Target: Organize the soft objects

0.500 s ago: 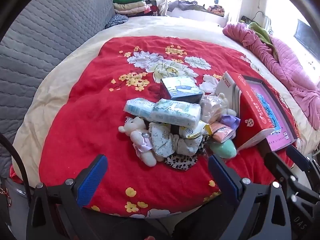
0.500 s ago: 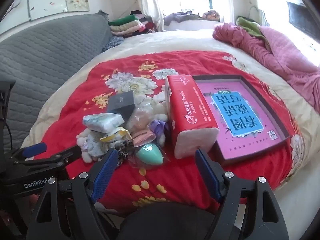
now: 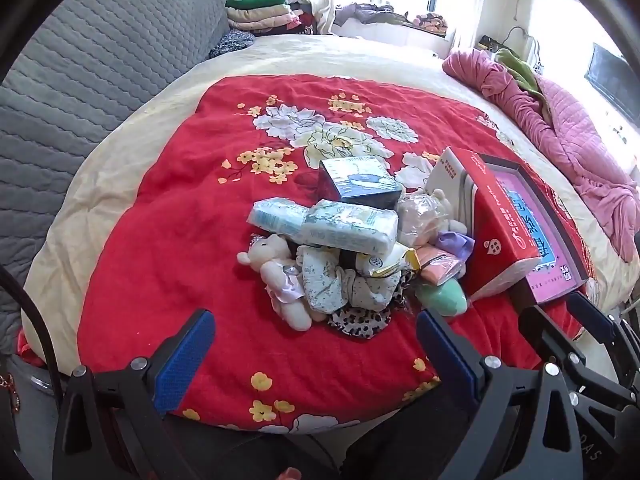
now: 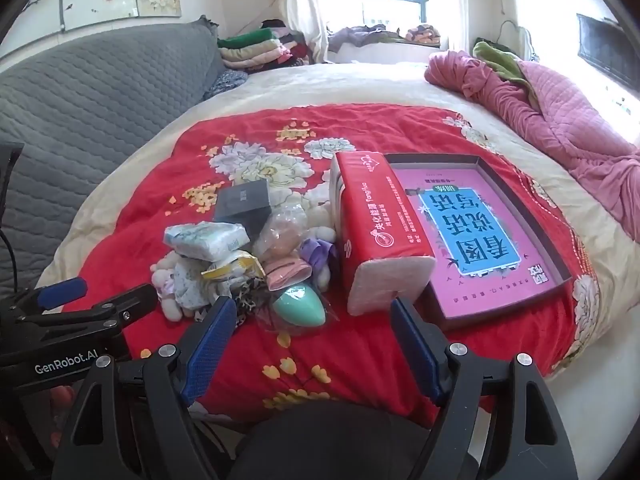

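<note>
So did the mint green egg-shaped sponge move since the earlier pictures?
No. The mint green egg-shaped sponge sits in the same spot, just left of the red tissue pack, as before.

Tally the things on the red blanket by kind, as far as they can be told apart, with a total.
Tissue pack: 1
Tray: 1
Dark box: 1
Wipe packs: 2
Plush bears: 2
Green sponge: 1
Leopard scrunchie: 1
Pink pouch: 1
Total: 10. Other small pieces in the pile are too tangled to count.
</note>
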### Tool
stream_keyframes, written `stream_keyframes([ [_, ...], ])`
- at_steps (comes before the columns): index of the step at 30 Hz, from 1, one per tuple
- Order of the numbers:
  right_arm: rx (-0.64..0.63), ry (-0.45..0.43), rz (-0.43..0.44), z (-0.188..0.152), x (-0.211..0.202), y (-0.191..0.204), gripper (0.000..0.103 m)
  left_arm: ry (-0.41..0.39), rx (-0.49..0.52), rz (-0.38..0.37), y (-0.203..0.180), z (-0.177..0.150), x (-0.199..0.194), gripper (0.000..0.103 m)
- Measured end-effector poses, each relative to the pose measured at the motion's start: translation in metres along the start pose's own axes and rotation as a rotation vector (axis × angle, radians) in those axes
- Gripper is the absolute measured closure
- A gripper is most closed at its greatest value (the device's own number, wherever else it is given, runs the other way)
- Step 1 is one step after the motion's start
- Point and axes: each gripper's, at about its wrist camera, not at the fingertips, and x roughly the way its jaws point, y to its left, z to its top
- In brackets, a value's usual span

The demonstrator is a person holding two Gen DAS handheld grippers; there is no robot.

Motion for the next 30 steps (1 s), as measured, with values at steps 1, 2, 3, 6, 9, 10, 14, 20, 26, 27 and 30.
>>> stream_keyframes([
  [1, -0.001, -0.002, -0.001, 0.0002, -0.0008, 0.0006, 0.023, -0.001, -0.001, 0.0, 0.0001, -0.0002, -0.0003, 0.002],
  [2, -0.004, -0.005, -0.002, 0.0006, -0.0017, 0.0015, 0.023, -0.003, -0.001, 0.001, 0.0002, -0.0004, -0.0009, 0.002],
  [3, -0.004, -0.005, -0.001, 0.0009, -0.002, 0.0013, 0.023, 0.0, 0.001, 0.003, -0.0015, 0.0002, 0.0039, 0.002],
  [6, 0.001, -0.01, -0.001, 0.0028, -0.0027, 0.001, 0.023, 0.001, 0.002, 0.004, -0.003, -0.0001, 0.0064, 0.002],
  [9, -0.004, -0.007, -0.001, 0.0031, -0.0028, 0.0024, 0.023, 0.001, 0.001, 0.0, -0.0006, 0.0005, 0.0032, 0.002],
  [10, -0.004, -0.003, -0.001, 0.0028, -0.0021, 0.0022, 0.023, -0.001, 0.002, 0.001, -0.0006, 0.0004, 0.0027, 0.002],
  [14, -0.003, -0.002, -0.001, 0.0021, -0.0021, 0.0015, 0.023, -0.005, 0.012, 0.002, -0.0018, -0.0001, 0.0004, 0.002],
  [20, -0.005, -0.004, -0.005, 0.0014, -0.0005, 0.0023, 0.023, -0.004, 0.016, 0.003, -0.0032, -0.0006, 0.0002, 0.002],
  [26, -0.006, -0.006, -0.007, 0.0012, -0.001, 0.0017, 0.023, 0.0, 0.02, 0.006, -0.0044, -0.0009, 0.0001, 0.002],
  [27, -0.005, -0.006, -0.008, 0.0019, -0.0017, 0.0011, 0.023, 0.001, 0.019, 0.004, -0.0042, -0.001, 0.0002, 0.002],
  [30, -0.005, -0.005, -0.008, 0.0019, -0.002, 0.001, 0.023, 0.0, 0.021, 0.006, -0.0043, -0.0012, 0.0002, 0.002],
])
